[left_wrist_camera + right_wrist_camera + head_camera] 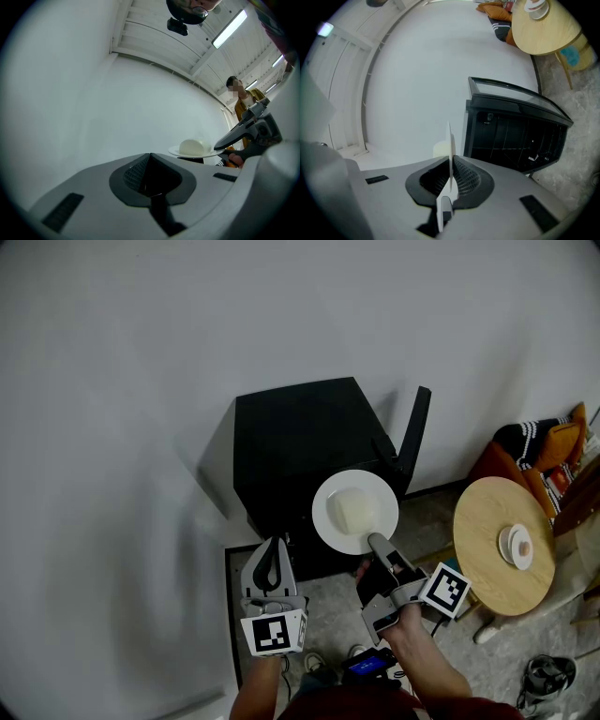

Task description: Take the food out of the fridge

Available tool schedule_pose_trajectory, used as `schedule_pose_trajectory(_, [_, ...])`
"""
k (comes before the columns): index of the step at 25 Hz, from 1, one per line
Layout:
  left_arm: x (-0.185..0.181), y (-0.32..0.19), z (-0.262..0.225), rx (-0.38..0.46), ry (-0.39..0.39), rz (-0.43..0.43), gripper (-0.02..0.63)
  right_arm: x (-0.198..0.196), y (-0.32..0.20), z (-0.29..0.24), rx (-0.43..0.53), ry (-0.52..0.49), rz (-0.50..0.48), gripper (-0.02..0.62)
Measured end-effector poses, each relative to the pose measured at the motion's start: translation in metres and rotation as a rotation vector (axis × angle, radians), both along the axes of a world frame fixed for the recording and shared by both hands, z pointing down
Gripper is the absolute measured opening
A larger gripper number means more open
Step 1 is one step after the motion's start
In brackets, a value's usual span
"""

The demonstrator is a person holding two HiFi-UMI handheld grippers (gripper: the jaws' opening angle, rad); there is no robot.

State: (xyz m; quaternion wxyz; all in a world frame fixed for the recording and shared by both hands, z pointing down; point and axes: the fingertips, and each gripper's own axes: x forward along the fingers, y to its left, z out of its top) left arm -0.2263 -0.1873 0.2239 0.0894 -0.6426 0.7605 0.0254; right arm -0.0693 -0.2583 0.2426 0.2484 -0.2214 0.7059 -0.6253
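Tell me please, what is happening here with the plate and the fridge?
A person holds a tool in each hand. The right tool is shut on the rim of a white plate with pale food on it, outside the small black fridge, whose door stands open. The left tool is shut and empty.

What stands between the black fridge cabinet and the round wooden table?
The fridge's own open door, standing edge-on beside the cabinet, then a strip of bare floor before the table. The head view shows it best.
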Motion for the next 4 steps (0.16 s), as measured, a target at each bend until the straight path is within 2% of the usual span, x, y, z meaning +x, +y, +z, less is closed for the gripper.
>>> schedule_pose_trajectory(4, [0.0017,0.0017,-0.0030,0.001,0.000,-0.002,0.014,0.0015,0.0019,-0.0020,0.002,0.004,-0.003,0.031])
